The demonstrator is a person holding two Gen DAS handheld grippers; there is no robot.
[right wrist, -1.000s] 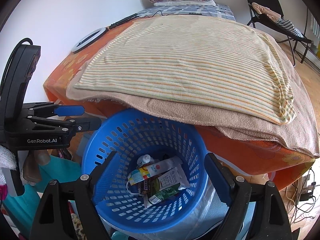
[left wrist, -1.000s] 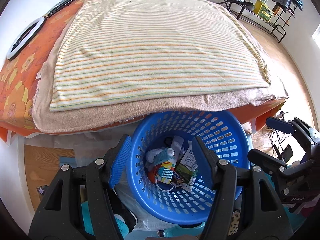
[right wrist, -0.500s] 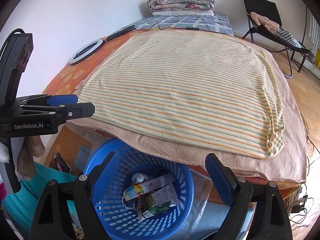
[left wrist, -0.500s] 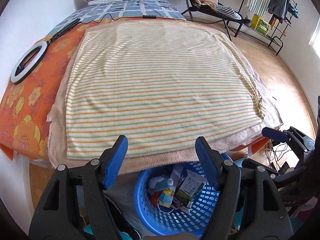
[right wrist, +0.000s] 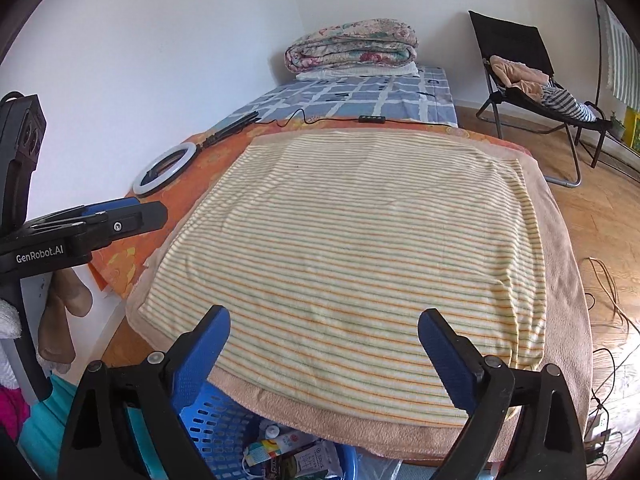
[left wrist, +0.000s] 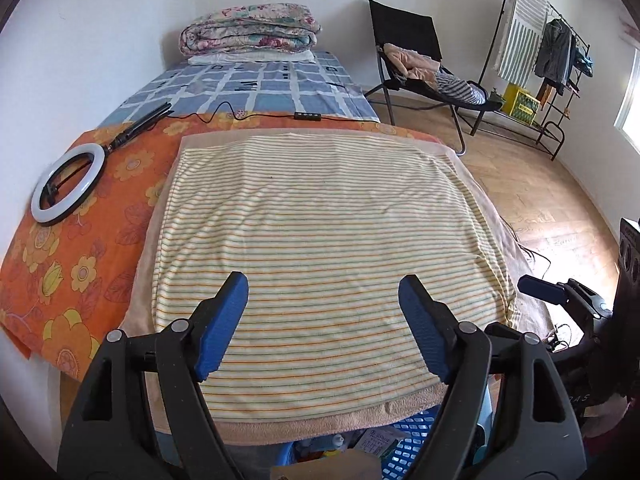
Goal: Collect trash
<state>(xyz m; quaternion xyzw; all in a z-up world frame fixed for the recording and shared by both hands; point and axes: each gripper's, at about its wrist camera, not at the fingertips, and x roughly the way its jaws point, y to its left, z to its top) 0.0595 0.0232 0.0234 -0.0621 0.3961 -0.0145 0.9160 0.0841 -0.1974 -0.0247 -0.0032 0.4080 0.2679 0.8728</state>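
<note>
Striped towel (left wrist: 320, 256): soft matt terry cloth. Basket (right wrist: 218, 426): glossy perforated blue plastic. Floor (left wrist: 532, 196): smooth, shiny wood. Ring light (left wrist: 68, 182): smooth white plastic. Chair (right wrist: 520, 64): black fabric, metal frame.

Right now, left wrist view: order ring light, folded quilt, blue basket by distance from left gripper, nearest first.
1. blue basket: just below the left gripper, at the bed's foot.
2. ring light: left, on the orange sheet.
3. folded quilt: far end, against the wall.
</note>
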